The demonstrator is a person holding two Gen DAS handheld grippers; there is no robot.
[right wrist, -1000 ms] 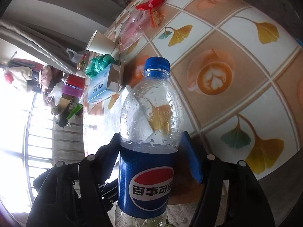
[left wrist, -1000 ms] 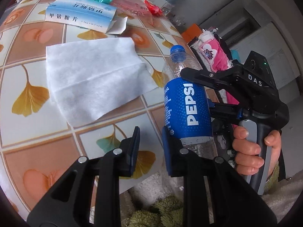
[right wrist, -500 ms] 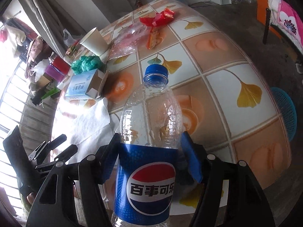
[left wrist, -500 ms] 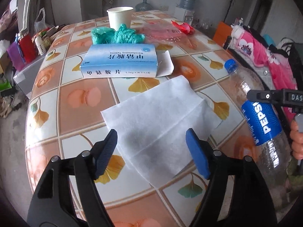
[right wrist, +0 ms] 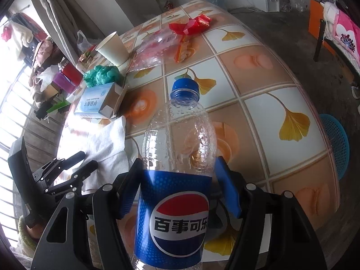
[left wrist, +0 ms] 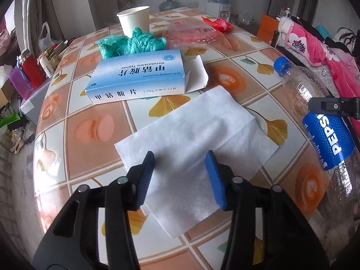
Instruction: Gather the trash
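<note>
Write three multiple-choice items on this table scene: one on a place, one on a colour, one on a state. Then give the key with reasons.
1. Where is the tissue?
A. Flat on the table, before the box
B. Inside the cup
C. On the floor

2. What colour is the bottle cap?
A. Red
B. Blue
C. White

3. How is the bottle held?
A. Lying loose on the table
B. In the left gripper
C. Clamped in the right gripper

Key: 1 A, the tissue lies spread on the tablecloth under the left gripper, whose jaws are closing. 2 B, the cap is blue in both views. 3 C, both right pads press on the label.
</note>
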